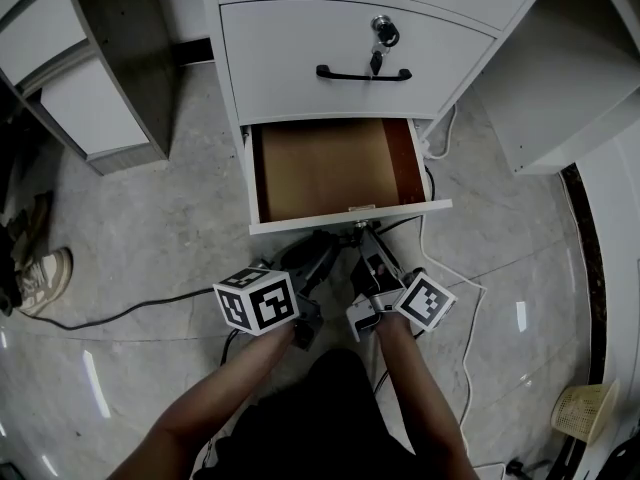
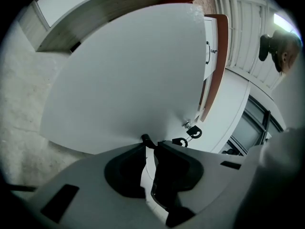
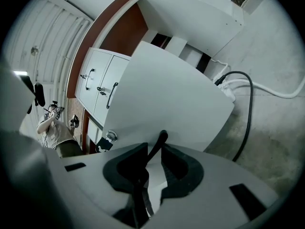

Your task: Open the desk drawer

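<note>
Pinching the black handle (image 3: 160, 140) with left gripper (image 2: 151, 144) and right gripper (image 3: 153, 149), under the open drawer (image 1: 350, 218) at frame centre. Could slip off or rack the drawer through uneven pulling.

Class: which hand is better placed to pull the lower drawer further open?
Right, probably: the drawer handle runs deep between the right gripper's fingers, while the left gripper pinches only its tip.

Open rectangular desk drawer (image 1: 350, 215): white front, brown base, reddish side.
Thin bar drawer handle (image 3: 159, 144): black.
Marker cubes (image 1: 257, 301): black-and-white squares.
Stone floor (image 1: 150, 228): grey, apparently veined.
</note>
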